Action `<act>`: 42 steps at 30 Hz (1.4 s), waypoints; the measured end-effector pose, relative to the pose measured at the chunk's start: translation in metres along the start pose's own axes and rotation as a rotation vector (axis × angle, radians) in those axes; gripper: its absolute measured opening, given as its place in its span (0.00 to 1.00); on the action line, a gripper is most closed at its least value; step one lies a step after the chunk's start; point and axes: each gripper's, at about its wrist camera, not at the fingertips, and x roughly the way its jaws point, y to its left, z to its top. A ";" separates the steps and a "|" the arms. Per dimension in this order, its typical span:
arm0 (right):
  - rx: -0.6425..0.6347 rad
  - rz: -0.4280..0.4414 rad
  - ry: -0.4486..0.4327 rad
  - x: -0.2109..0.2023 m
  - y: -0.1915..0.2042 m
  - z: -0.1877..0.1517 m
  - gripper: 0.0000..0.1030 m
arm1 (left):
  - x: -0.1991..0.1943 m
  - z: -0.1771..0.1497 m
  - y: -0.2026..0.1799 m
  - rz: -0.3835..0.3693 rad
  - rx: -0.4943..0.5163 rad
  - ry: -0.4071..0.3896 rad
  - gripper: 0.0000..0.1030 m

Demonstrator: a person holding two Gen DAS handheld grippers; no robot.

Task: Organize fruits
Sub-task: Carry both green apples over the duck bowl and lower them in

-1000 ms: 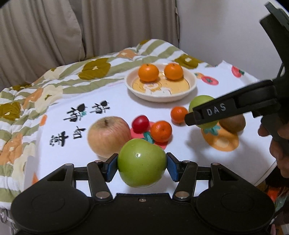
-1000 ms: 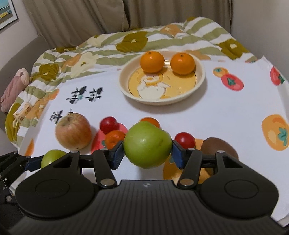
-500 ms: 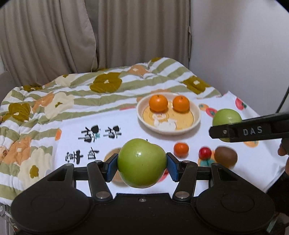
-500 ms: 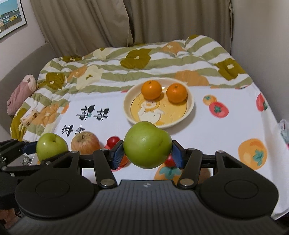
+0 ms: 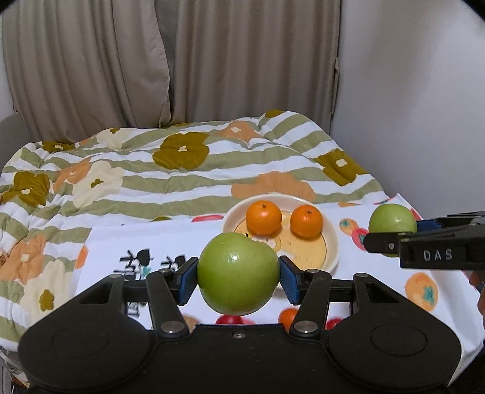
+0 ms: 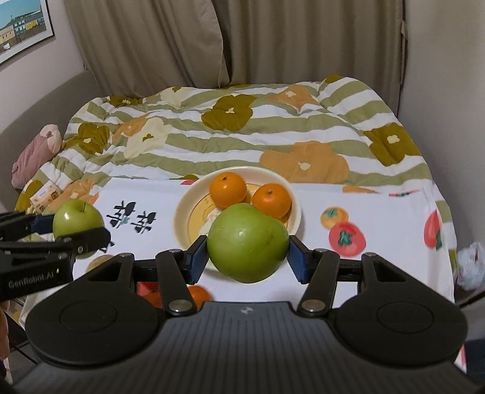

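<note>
Two glossy green apples hang above a fruit-print cloth (image 5: 169, 239), each pinched between blue pads: one green apple (image 5: 238, 273) in the left gripper (image 5: 238, 277), the other apple (image 6: 248, 242) in the right gripper (image 6: 247, 257), jaws partly open around the fruit. Behind them, a cream bowl (image 6: 182, 212) holds two oranges (image 6: 228, 189). Only the right wrist view shows a framed picture (image 6: 22, 28) and pink plush (image 6: 36, 154).

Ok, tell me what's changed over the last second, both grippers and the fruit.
Both grippers rose away from the cloth, each carrying its green apple: the left gripper with one apple, the right gripper with the other apple. Nothing was taken hold of or let go. Unchanged: two oranges in the plate, remaining fruit on the cloth.
</note>
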 end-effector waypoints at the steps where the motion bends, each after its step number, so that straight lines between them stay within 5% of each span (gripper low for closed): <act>1: -0.004 0.003 0.003 0.005 -0.003 0.003 0.68 | 0.007 0.005 -0.002 0.000 -0.003 0.005 0.58; 10: -0.040 0.028 0.066 0.067 -0.035 0.024 0.68 | 0.083 0.037 -0.007 0.022 -0.012 0.066 0.58; 23: -0.085 0.071 0.147 0.129 -0.048 0.027 0.68 | 0.171 0.033 -0.013 0.062 -0.001 0.189 0.58; 29: -0.099 0.084 0.162 0.134 -0.049 0.025 0.68 | 0.182 0.034 -0.019 0.073 0.033 0.205 0.60; 30: -0.102 0.086 0.163 0.134 -0.050 0.025 0.68 | 0.181 0.035 -0.020 0.075 0.037 0.197 0.64; 32: -0.106 0.085 0.163 0.133 -0.050 0.024 0.68 | 0.175 0.038 -0.020 0.073 0.038 0.171 0.88; 42: -0.150 0.101 0.169 0.127 -0.053 0.018 0.68 | 0.140 0.034 -0.013 0.107 0.010 0.138 0.89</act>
